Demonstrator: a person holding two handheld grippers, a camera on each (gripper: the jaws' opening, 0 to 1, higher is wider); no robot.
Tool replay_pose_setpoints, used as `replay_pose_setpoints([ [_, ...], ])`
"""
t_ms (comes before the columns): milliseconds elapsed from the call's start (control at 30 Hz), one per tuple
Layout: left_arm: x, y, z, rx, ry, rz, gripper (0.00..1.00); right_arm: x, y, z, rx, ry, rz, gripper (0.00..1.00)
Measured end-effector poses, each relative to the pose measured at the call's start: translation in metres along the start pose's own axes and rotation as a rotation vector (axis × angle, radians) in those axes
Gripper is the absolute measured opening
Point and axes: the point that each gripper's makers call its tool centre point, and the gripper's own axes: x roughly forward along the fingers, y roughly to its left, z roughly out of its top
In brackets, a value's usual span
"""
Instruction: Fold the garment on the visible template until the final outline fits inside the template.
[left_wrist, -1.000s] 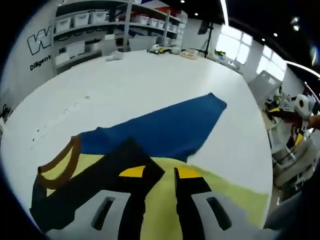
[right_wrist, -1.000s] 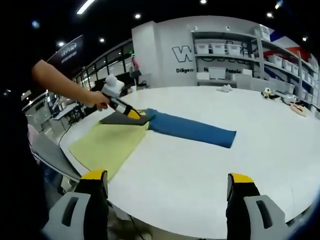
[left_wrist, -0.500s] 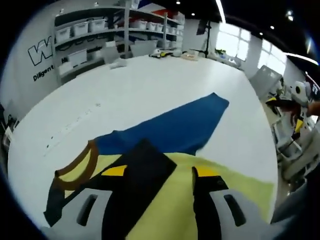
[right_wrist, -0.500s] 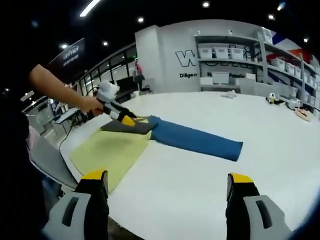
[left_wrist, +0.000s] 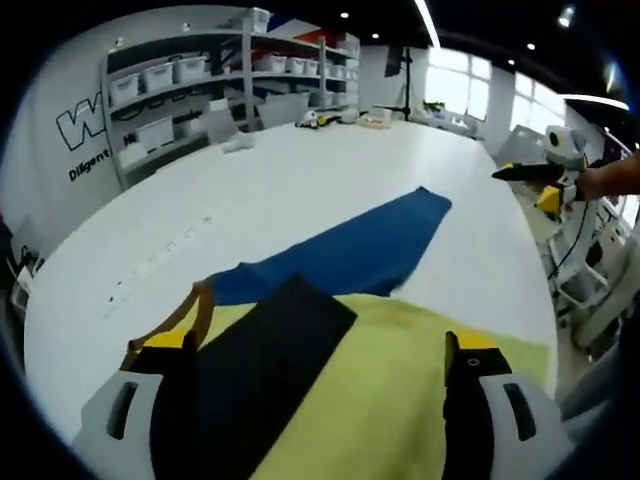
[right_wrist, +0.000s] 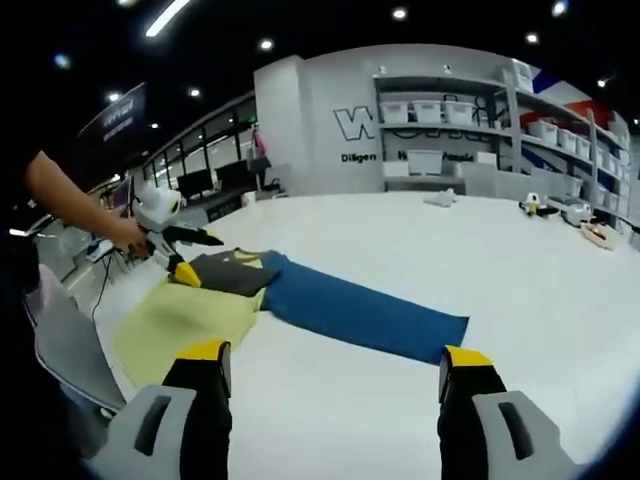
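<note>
While both claws stand released, nothing holds the cloth, and the risks below follow from that.

Item 1, nearest: left claw (left_wrist: 320, 375), jaws spread wide, empty, hovering over the near end of the garment. Right claw (right_wrist: 335, 385), jaws likewise spread and empty, poised above bare counter (right_wrist: 560, 290), well apart from the cloth.

Item 2: dark panel (left_wrist: 255, 370), lying over the yellow template (left_wrist: 400, 360), between the left claw's jaws. A brown-trimmed edge (left_wrist: 200, 305) shows just to its left. Risk: a bite taken here could catch the template together with the fabric and drag it out of place, spoiling the reference outline.

Item 3: blue section (left_wrist: 350, 255) of the garment, stretching far and to the right across the white counter, off the template. Risk: judged as the main remaining work; if lifted by one corner alone it would likely sag or twist, and the fold would land skewed, leaving an edge outside the template.

Item 4: far tip of the blue section (right_wrist: 440, 335), near the right claw's side. Risk: a fast sweep might push it toward the counter edge.

Item 5, farthest: shelving with bins (right_wrist: 440, 110) against the wall; no bearing on the task.
</note>
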Motion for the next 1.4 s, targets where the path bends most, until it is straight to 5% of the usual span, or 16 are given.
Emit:
replay_pose_setpoints([
  [233, -0.011, 0.000, -0.009, 0.009, 0.021, 0.000, 0.99, 0.016, -0.021, 0.009, 0.035, -0.019, -0.034, 0.80],
  [733, -0.048, -0.002, -0.008, 0.016, -0.004, -0.003, 0.98, 0.046, -0.068, -0.004, 0.060, 0.063, -0.163, 0.58],
  [1067, -0.077, -0.006, -0.025, 0.040, 0.017, -0.006, 0.95, 0.065, -0.104, -0.026, 0.122, 0.141, -0.290, 0.35],
  [1400, -0.098, -0.001, -0.037, 0.013, 0.019, 0.016, 0.94, 0.077, -0.114, -0.051, 0.154, 0.223, -0.332, 0.34],
])
